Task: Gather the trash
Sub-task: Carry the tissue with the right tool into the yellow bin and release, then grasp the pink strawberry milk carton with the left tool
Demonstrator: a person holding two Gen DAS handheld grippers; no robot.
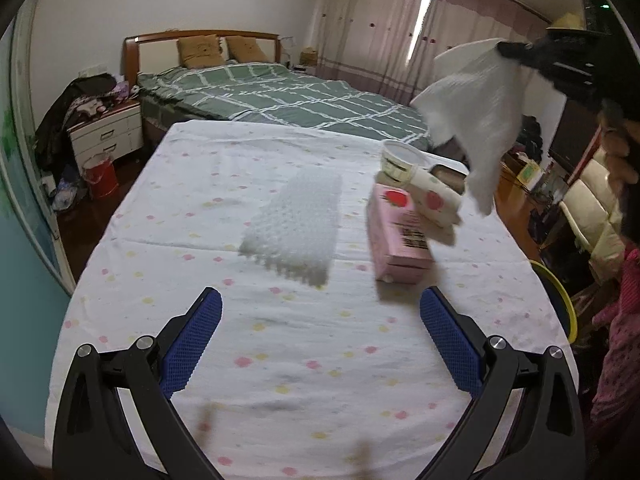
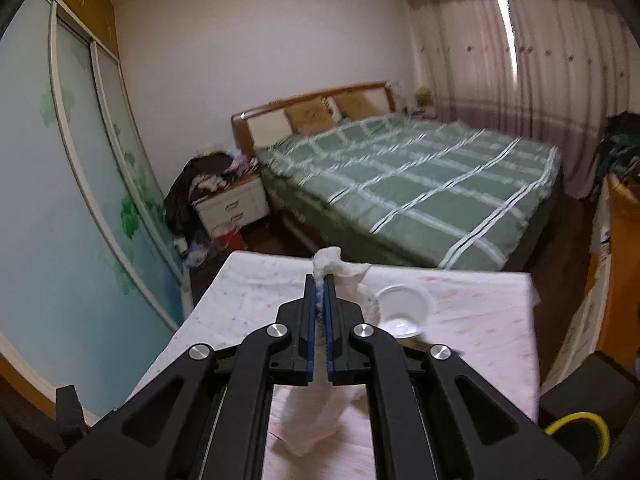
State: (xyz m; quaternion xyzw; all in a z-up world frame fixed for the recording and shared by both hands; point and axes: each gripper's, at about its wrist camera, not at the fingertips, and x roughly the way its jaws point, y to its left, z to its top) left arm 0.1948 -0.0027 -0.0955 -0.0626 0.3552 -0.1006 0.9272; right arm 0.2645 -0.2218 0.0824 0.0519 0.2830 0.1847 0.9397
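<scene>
The right tool [image 2: 320, 280] is clamped on a white tissue [image 2: 344, 270], its blue pads pressed together with the paper bunched between them; more of the tissue hangs below the jaws. From the left wrist view the same tool [image 1: 505, 49] is up in the air at the table's right side, and the tissue [image 1: 476, 120] dangles from it, clear of the cloth.

The left tool [image 1: 320, 300] stands wide apart over the near part of the table [image 1: 280, 344], with nothing between its pads.

On the flowered cloth lie a sheet of bubble wrap [image 1: 296, 224] near the middle, and to its right a pink box [image 1: 400, 236] with a white packet [image 1: 436, 200] leaning on it. A white cup [image 1: 400, 162] stands just behind them. A yellow-rimmed bin [image 1: 558, 296] shows at the table's right edge.
</scene>
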